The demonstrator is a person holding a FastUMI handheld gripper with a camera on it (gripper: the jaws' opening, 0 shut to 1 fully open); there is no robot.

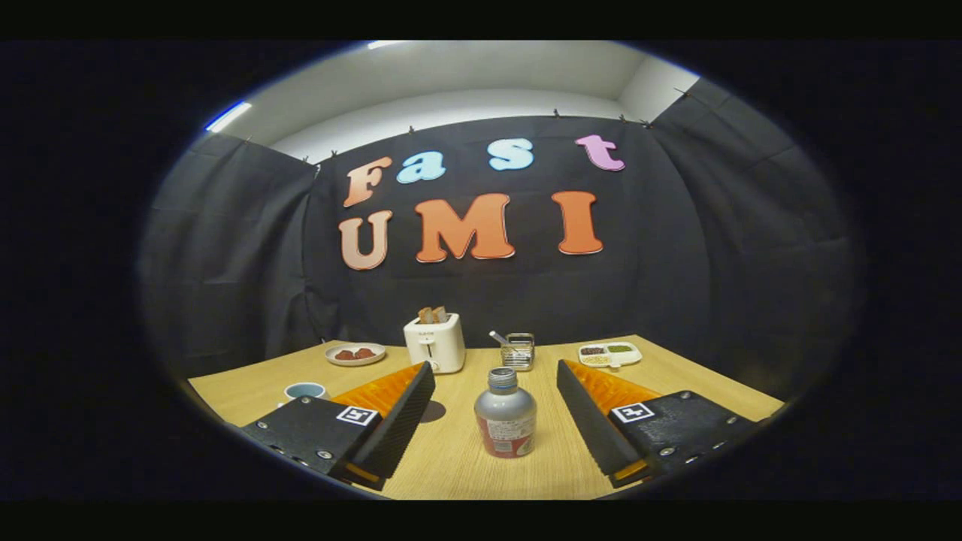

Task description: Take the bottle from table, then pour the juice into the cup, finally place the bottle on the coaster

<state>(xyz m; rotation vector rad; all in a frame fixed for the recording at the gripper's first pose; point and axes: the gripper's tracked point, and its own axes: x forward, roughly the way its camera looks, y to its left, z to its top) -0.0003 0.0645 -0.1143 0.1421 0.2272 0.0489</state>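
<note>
While the fingers (pixel 496 421) stand wide apart and hold nothing, the risks read from left to right: the cup (pixel 305 390) sits just beyond the left finger, partly hidden, so a swing that way could knock it. A dark round patch (pixel 432 411) beside that finger may be the coaster; I cannot tell. Between the fingers stands the bottle (pixel 505 415), upright on the surface (pixel 451 458), seemingly uncapped, so a skewed squeeze might tip it. Its label is too blurred to read.

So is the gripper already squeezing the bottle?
No, the gripper is open: the bottle stands upright on the table between the fingers, with a clear gap on each side.
</note>
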